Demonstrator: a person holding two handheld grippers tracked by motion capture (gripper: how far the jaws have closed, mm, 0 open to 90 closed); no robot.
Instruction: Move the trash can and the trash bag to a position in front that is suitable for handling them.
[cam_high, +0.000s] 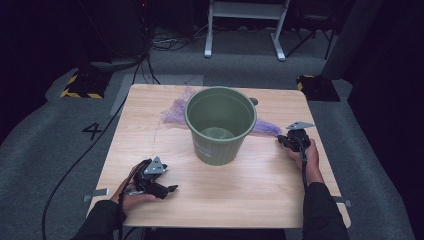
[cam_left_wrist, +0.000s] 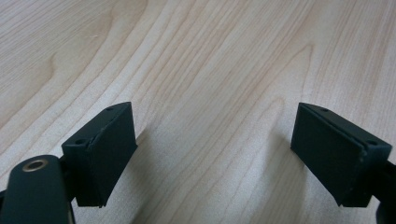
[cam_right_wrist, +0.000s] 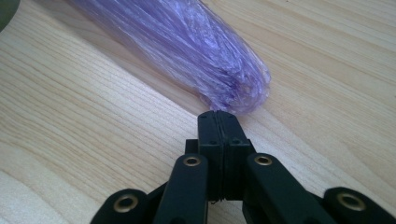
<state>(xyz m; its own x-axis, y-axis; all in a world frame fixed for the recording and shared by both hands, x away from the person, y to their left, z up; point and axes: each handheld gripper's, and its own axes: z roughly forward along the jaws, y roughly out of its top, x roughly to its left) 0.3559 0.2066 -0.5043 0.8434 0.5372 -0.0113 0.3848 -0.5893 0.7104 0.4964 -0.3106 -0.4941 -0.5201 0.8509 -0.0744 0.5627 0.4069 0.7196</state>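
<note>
Working at the wooden table (cam_high: 260, 190), I have a green bin (cam_high: 220, 125) standing upright in the middle and a thin purple bag (cam_right_wrist: 196, 51) lying flat behind it, its ends sticking out on both sides. My right gripper (cam_right_wrist: 218, 122) is down at the bunched tip of the bag, near the table's right edge, with its jaws pressed together. From the right gripper view the jaws meet right at the plastic's end, but I cannot tell whether any film is actually pinched between them or whether they shut just short of it. I judge this end was picked because the plastic gathers into a narrow bundle there, easier to catch than the flat sheet.

My left gripper (cam_high: 165, 189) sits low over bare wood at the near left, well apart from both bin and bag, jaws spread wide with nothing between them. That reads to me as a waiting hand, ready to take the other end or steady the bin.

Next I would lift gently and check that the bag follows
</note>
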